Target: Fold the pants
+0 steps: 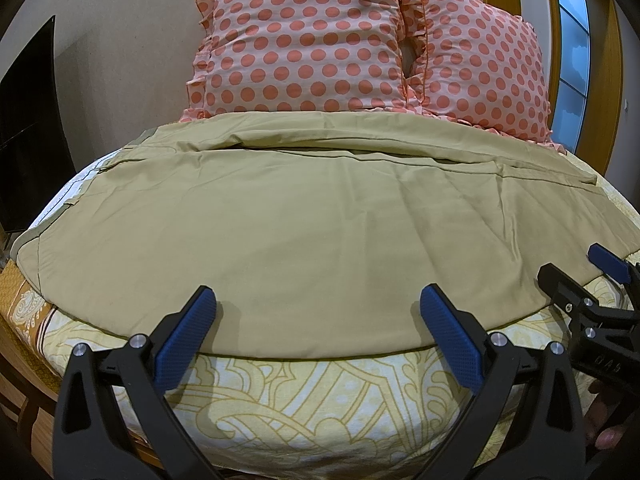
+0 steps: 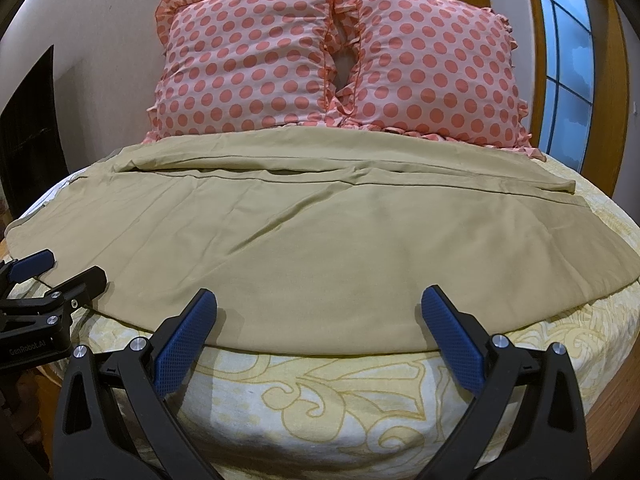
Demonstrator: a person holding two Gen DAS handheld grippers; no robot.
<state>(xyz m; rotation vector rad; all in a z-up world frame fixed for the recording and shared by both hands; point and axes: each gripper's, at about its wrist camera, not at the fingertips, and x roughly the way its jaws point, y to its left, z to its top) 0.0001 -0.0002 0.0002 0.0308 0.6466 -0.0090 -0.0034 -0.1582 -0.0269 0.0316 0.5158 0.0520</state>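
You are at the start of a fold: the pants lie spread flat across the bed, filling the middle of both views, their near edge at the lower centre and their far edge against the polka-dot pillows at the top. Nothing is gripped yet. Your left hand-held gripper hovers level over that near edge, fingers spread wide and empty. Your right hand-held gripper sits beside it, equally open. Next, I judge, you must lower both, pinch the near edge, and carry it toward the pillows.
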